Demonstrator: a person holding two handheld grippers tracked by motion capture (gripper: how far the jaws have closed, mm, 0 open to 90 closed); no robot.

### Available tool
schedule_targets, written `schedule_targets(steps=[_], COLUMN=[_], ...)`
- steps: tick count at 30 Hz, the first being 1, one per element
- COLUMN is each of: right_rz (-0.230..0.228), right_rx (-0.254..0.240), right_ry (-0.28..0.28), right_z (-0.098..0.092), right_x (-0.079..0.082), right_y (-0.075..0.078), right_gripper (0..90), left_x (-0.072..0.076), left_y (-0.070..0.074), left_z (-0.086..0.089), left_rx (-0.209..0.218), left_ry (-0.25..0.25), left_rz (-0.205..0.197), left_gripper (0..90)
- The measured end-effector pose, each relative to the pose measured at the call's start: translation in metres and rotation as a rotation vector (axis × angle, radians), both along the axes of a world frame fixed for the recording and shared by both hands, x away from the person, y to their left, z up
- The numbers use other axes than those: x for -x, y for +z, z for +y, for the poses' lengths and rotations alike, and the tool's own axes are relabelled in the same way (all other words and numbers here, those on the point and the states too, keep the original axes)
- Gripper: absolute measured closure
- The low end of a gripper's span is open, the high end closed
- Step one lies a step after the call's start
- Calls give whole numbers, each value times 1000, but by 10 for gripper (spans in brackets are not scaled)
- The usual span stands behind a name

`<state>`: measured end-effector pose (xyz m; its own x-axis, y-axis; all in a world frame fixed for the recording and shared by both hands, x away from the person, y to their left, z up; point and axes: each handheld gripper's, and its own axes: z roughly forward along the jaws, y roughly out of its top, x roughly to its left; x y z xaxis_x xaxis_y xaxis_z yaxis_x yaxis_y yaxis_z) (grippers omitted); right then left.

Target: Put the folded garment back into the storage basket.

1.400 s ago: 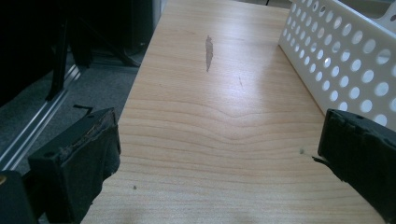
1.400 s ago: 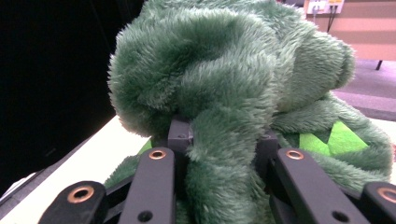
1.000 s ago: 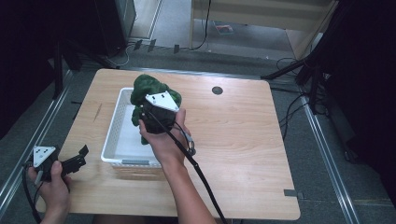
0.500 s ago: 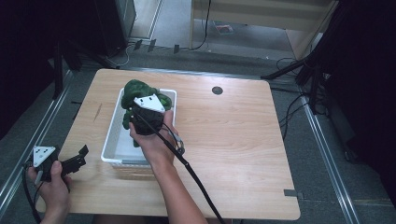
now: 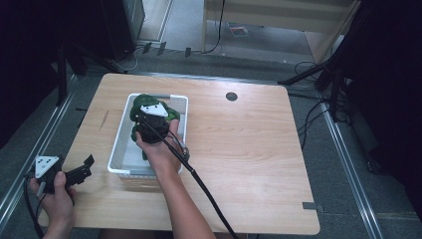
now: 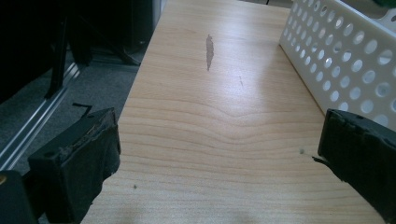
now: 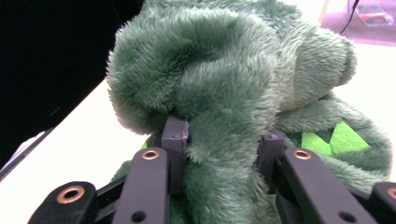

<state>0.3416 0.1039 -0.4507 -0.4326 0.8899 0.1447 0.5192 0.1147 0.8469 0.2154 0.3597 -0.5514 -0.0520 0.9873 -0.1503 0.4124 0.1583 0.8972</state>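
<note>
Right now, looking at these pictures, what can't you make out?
- High view: the right gripper and hand cover the green plush toy in the white basket; its shape is unclear.
- Right gripper view: plush fur buries the pads.
- Left gripper view: frame edge cuts off the basket.

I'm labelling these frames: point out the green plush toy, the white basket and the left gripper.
green plush toy (image 7: 224,88), right gripper view, on its furry body
white basket (image 5: 119,145), high view, on its left wall
left gripper (image 5: 85,167), high view, between its jaw tips
</note>
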Motion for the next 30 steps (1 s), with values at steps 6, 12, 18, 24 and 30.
schedule_targets(steps=[6,12,18,24,30], right_rz=[52,97,149,202,271], right_rx=[12,40,73,96,109], right_ry=[0,-27,-40,-55,-48], right_z=[6,11,14,17,18], right_x=[-12,-19,-26,-31,-35], right_y=[-14,-25,-34,-42,-49], right_gripper=[651,652,652,651,643], left_x=[0,0,0,0,0], left_y=[0,0,0,0,0], left_z=[0,0,0,0,0], left_rx=[-1,2,1,0,1], left_ry=[-3,-1,-2,-4,-4], left_rz=[1,0,2,3,3], left_gripper=[1,1,1,1,1])
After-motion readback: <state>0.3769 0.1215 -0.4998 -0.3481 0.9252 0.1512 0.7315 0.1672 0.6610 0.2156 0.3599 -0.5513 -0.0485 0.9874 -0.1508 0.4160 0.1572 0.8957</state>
